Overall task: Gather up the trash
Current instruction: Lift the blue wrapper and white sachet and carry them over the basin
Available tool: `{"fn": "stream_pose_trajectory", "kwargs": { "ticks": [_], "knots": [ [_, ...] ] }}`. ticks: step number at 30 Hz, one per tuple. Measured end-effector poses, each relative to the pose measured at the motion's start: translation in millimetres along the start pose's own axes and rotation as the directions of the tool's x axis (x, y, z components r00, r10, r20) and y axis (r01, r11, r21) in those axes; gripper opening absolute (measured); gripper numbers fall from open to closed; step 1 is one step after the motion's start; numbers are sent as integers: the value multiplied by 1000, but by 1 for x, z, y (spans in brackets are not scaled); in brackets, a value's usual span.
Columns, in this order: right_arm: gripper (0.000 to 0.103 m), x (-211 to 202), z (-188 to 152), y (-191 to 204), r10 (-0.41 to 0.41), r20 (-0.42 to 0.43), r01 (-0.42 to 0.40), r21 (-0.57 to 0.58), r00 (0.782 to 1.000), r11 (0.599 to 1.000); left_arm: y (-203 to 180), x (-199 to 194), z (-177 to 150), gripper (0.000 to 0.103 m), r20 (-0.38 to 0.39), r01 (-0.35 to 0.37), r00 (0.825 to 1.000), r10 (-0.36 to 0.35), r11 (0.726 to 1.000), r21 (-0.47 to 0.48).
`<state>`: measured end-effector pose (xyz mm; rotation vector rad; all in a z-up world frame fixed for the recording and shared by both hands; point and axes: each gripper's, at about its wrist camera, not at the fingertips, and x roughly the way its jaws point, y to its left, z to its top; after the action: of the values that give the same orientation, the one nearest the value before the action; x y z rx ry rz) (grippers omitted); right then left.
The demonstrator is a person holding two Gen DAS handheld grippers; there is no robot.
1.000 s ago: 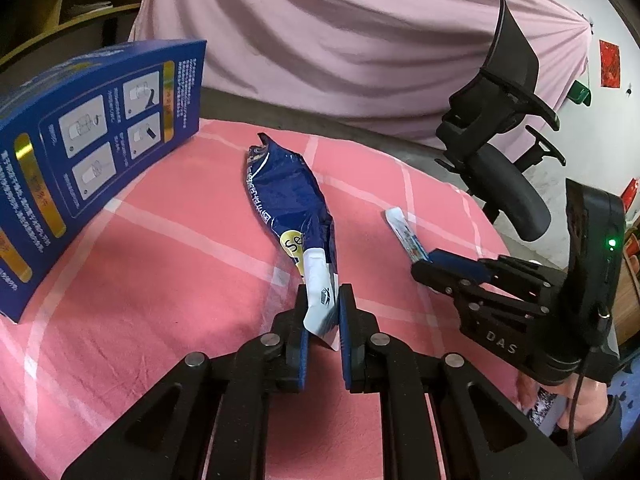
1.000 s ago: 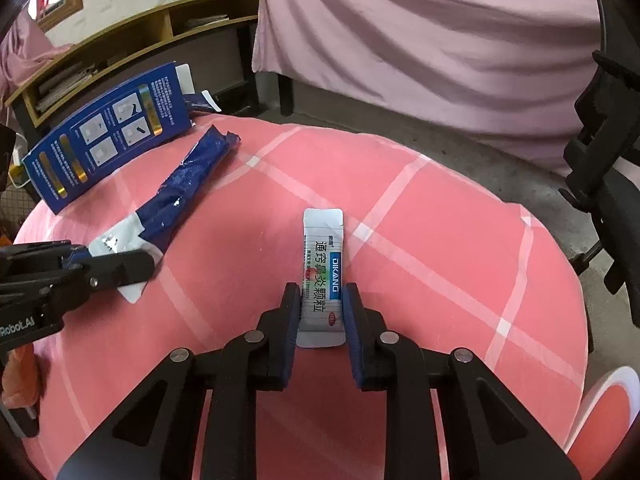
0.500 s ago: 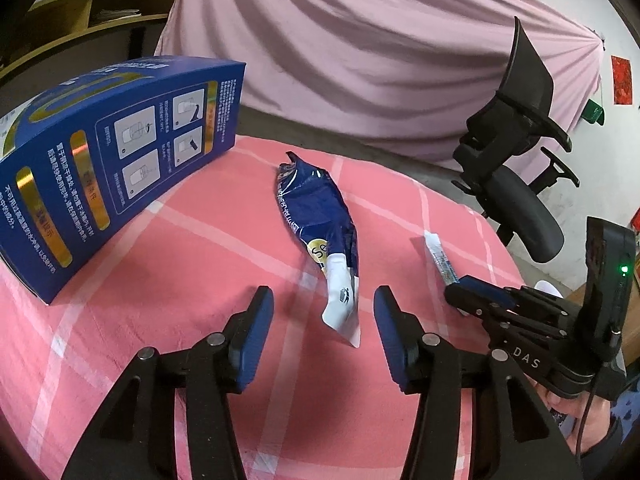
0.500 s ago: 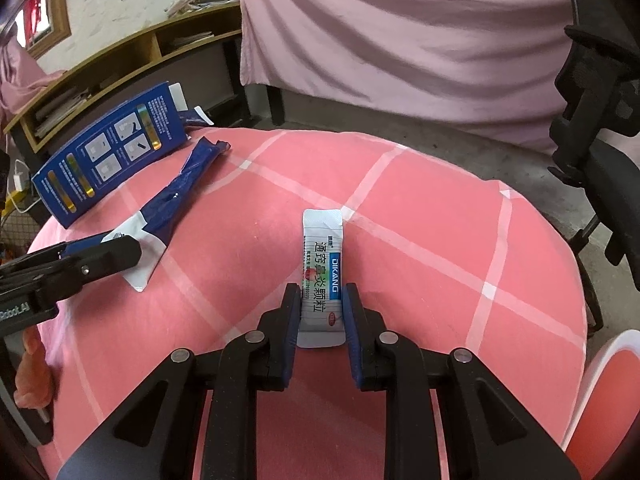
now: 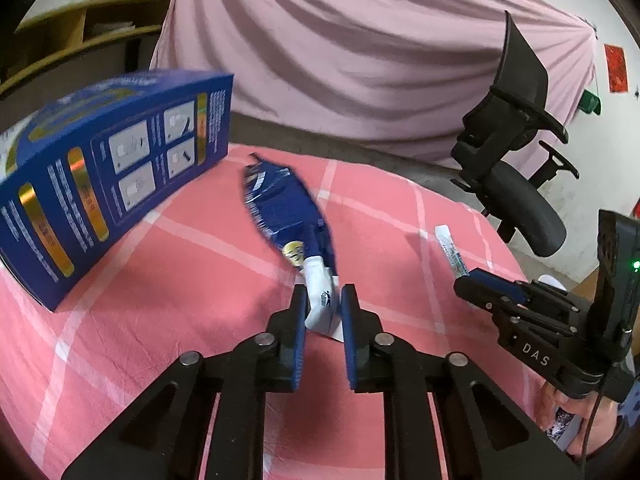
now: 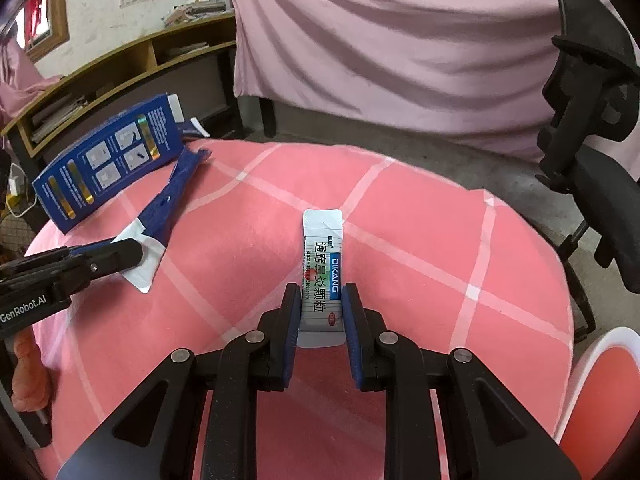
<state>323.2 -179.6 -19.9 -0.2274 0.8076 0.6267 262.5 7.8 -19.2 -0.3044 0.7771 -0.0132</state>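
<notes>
A crumpled blue snack wrapper [image 5: 288, 208] lies on the pink checked tablecloth [image 5: 160, 300]. Its white torn end sits between the pads of my left gripper [image 5: 323, 300], whose jaws are closing onto it. From the right wrist view, the left gripper [image 6: 132, 254] shows at the left edge, pinching that white end of the wrapper [image 6: 172, 200]. My right gripper [image 6: 321, 300] is shut on the near end of a white medicine sachet [image 6: 322, 248] with blue and green print. In the left wrist view the right gripper [image 5: 466, 278] and the sachet [image 5: 450, 250] are at the right.
A large blue cardboard box [image 5: 100, 184] lies on the table's far left, close to the wrapper's tip. A black office chair [image 5: 516, 160] stands off the table's right side. A pink curtain hangs behind, a wooden shelf [image 6: 120, 64] at back left, and a white-rimmed red object [image 6: 600, 400] at bottom right.
My left gripper opened wide and let go of the wrapper's white end, then closed on it again. The right gripper kept its hold on the sachet and drifted slightly.
</notes>
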Motion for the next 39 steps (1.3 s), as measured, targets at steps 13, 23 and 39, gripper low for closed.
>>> {"fn": "stream_pose_trajectory", "kwargs": {
  "ticks": [13, 23, 39],
  "knots": [
    [19, -49, -14, -8, -26, 225, 12, 64, 974, 998, -58, -30, -20, 3, 203, -161, 973, 112, 957, 241],
    [19, -119, -41, -15, -87, 497, 46, 95, 863, 994, -98, -81, -31, 3, 388, -133, 922, 9, 947, 293],
    [19, -215, -96, -56, -404, 601, 255, 320, 690, 912, -204, -120, -47, 3, 483, -34, 841, -244, 866, 498]
  ]
}}
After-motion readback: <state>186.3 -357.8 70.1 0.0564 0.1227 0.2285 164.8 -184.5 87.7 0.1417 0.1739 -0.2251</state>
